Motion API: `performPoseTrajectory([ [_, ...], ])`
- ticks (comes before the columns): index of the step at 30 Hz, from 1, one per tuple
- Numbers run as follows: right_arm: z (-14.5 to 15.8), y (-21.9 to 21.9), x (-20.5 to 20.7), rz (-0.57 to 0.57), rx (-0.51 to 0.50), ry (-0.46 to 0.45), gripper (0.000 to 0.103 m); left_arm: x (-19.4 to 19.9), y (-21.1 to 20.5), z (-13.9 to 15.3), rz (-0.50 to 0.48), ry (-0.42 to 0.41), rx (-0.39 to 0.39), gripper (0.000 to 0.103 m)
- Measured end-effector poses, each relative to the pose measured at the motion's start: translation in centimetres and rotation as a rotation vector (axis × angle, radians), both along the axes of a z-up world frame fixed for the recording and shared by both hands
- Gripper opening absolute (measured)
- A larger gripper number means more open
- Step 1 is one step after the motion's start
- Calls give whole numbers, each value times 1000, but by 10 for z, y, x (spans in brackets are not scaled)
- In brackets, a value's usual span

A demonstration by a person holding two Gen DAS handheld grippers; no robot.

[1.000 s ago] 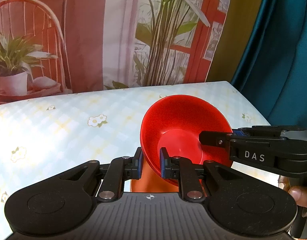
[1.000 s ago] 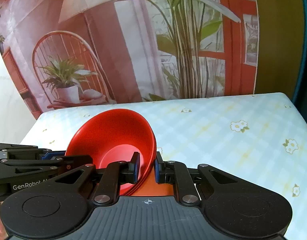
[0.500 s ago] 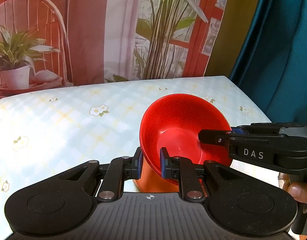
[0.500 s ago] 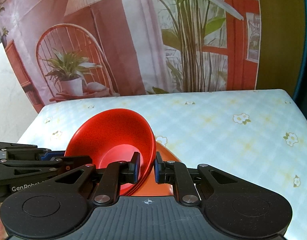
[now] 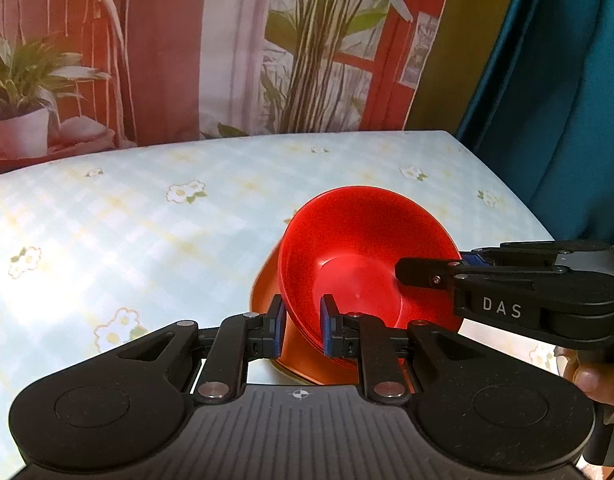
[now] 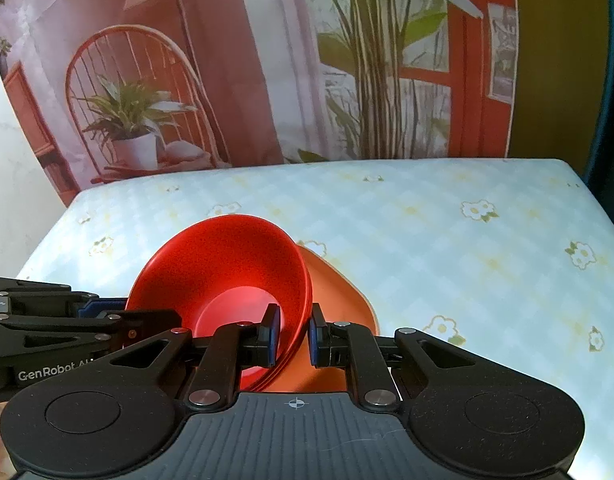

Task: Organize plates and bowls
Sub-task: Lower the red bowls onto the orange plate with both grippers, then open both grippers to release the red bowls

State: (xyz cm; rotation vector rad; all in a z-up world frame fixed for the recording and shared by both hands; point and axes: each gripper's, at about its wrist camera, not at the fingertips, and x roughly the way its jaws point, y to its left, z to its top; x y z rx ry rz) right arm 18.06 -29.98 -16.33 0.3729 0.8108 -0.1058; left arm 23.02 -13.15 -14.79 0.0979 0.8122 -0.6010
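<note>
Two grippers share one load over a counter (image 5: 155, 216) spread with a pale blue checked cloth printed with small white flowers; a large printed backdrop (image 6: 243, 80) of a red chair, potted plants and a red window frame hangs along its far edge at twelve o'clock, and a teal curtain (image 5: 555, 80) falls at about two o'clock in the left wrist view. Next in size is an orange plate (image 6: 339, 300) lying on the cloth near the counter's near edge, partly hidden. Tilted above it is a nested stack of red bowls (image 5: 367, 256), its open mouth turned toward the cameras, its lower rim close over the plate; whether it touches I cannot tell. The left gripper (image 5: 303, 326) has its fingers pinching the stack's rim at about seven o'clock of the bowl, one blue pad inside, one outside. The right gripper (image 6: 293, 334) has its fingers clamped on the opposite rim, at about four o'clock in its own view. A person's fingertips (image 5: 591, 378) show behind the right gripper's body.
</note>
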Motion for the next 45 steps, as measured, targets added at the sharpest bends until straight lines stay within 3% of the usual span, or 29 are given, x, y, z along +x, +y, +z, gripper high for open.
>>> performPoseTrajectory([
  [9, -14, 1, -5, 2, -14, 18, 13, 1, -6, -12, -6, 37, 24, 19],
  [22, -12, -1, -11, -6, -45, 9, 15, -6, -4, 0, 1, -27, 43, 20],
  [24, -11, -1, -11, -10, -50, 7, 15, -7, -1, 5, 9, -34, 37, 23],
  [26, -9, -1, -12, -14, -59, 2, 15, -8, 2, 10, 19, -47, 32, 36],
  [37, 18, -7, -24, -40, -98, -40, 25, -23, 17, 38, 58, -132, 30, 47],
  [45, 51, -10, -38, -48, -116, -105, 37, -39, 45, 75, 121, -210, 10, 63],
])
